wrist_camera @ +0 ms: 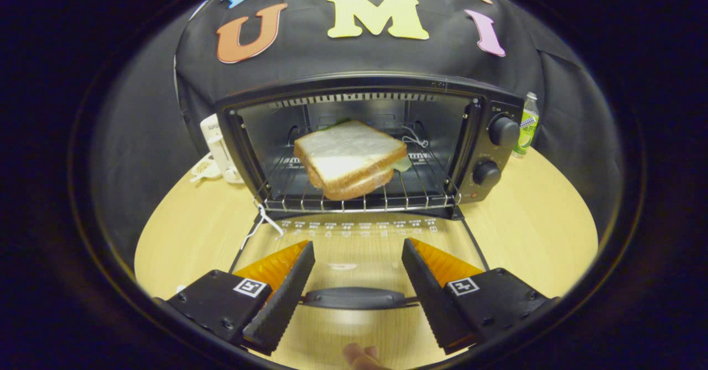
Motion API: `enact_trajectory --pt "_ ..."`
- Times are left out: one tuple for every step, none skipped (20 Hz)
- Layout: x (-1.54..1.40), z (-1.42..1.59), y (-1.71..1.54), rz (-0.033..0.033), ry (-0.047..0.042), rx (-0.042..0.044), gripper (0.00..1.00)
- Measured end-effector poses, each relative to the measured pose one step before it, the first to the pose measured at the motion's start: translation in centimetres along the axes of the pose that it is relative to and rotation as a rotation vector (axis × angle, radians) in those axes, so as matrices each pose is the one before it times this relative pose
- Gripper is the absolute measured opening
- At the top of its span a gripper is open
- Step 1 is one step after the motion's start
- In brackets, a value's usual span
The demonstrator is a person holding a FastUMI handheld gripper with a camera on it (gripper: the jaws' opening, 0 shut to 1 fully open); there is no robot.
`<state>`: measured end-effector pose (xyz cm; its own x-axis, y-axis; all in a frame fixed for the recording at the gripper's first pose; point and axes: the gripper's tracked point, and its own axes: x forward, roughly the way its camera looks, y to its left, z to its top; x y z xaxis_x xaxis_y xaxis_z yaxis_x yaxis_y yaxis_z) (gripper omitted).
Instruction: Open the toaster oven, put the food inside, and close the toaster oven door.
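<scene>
The black toaster oven [498, 110] stands on the wooden table with its glass door [354, 243] folded down flat toward me. A sandwich [348, 157] of white bread lies on the wire rack [354, 198] inside the cavity, slightly tilted, with a bit of green and pale filling at its edges. My gripper [358, 254] is open, its fingers spread above the lowered door. The door's dark handle [354, 298] lies between the fingers, close to me; neither finger touches it. The sandwich is well beyond the fingertips.
Two knobs [500, 132] sit on the oven's right panel. A green bottle [525, 124] stands to the right behind the oven, a white appliance [218, 149] to the left. A white string [260, 223] hangs at the rack's left corner. A person's fingers [359, 356] show below the handle.
</scene>
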<state>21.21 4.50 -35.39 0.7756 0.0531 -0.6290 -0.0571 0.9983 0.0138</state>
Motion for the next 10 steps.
enact_trajectory --pt "-0.631 -0.398 0.162 -0.00135 0.00609 -0.0059 1.0" --pt "-0.669 -0.427 -0.061 -0.01718 0.00825 0.00696 1.0" --pt "-0.533 -0.618 0.026 -0.01186 0.01146 0.01109 1.0" --pt "-0.485 -0.37 0.256 -0.00235 0.00521 -0.00137 1.0" --pt "-0.469 -0.418 -0.146 -0.01259 0.00544 -0.00961 1.0" --pt "-0.632 -0.261 -0.081 -0.01132 0.00003 -0.00413 1.0" --pt "-0.402 -0.238 0.161 0.00178 0.00109 -0.00377 1.0" --pt "-0.396 -0.268 0.163 0.00156 0.00346 -0.00514 1.0" --pt "-0.359 -0.296 -0.118 -0.00705 0.00433 0.00074 1.0" --pt "-0.235 -0.277 -0.14 -0.01009 0.00243 0.00688 1.0"
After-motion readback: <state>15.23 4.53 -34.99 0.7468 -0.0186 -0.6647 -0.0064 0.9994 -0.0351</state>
